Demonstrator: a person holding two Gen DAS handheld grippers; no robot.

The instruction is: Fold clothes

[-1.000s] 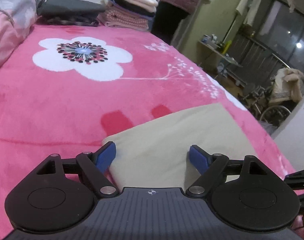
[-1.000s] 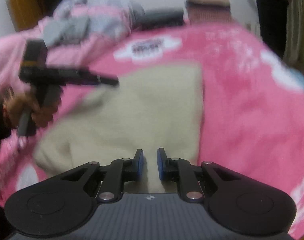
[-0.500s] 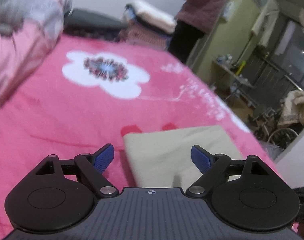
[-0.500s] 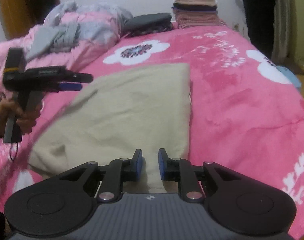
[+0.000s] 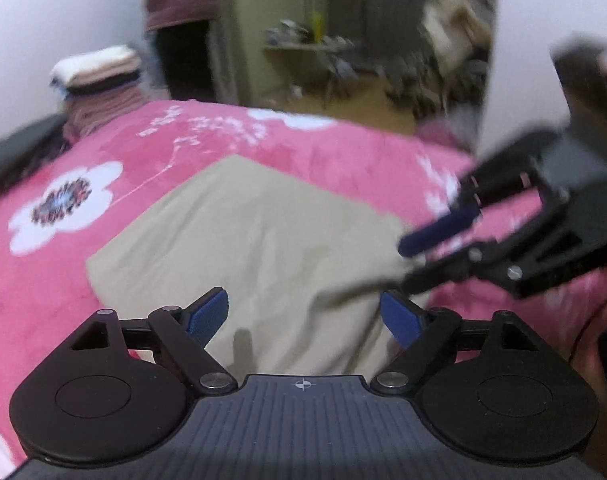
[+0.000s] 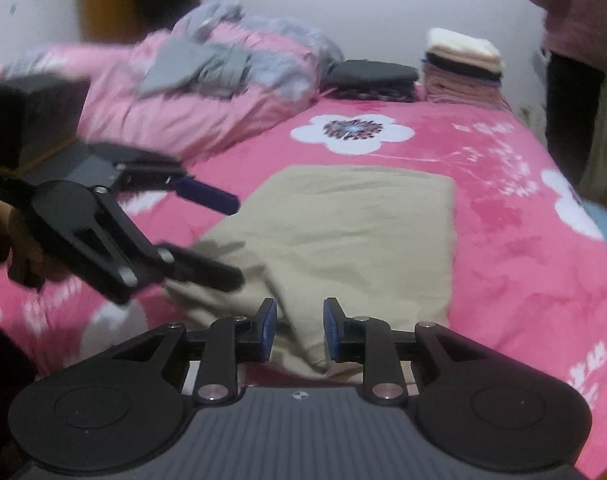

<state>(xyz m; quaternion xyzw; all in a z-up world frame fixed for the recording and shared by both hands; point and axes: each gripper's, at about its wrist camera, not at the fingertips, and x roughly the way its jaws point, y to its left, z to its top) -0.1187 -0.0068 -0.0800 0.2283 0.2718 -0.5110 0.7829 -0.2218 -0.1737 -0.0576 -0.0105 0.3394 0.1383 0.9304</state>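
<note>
beige cloth (image 6: 355, 232) half folded. left claw (image 5: 303, 316) wide apart, empty; right claw (image 6: 299, 330) just opening, nothing clamped. next, likely: grab near edge below claws.

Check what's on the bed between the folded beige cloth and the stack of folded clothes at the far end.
Right wrist view: only pink floral blanket, with a white flower print, lies between the folded beige cloth and the stack of folded clothes.

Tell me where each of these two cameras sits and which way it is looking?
Left wrist: rides the left gripper, jaws wide; faces across the beige garment toward a doorway; the right gripper shows at the right.
Right wrist: rides the right gripper, its jaws just opening; faces up the pink blanket toward the folded stack; the left gripper shows at the left.
Shared: garment, blanket, stack.
</note>
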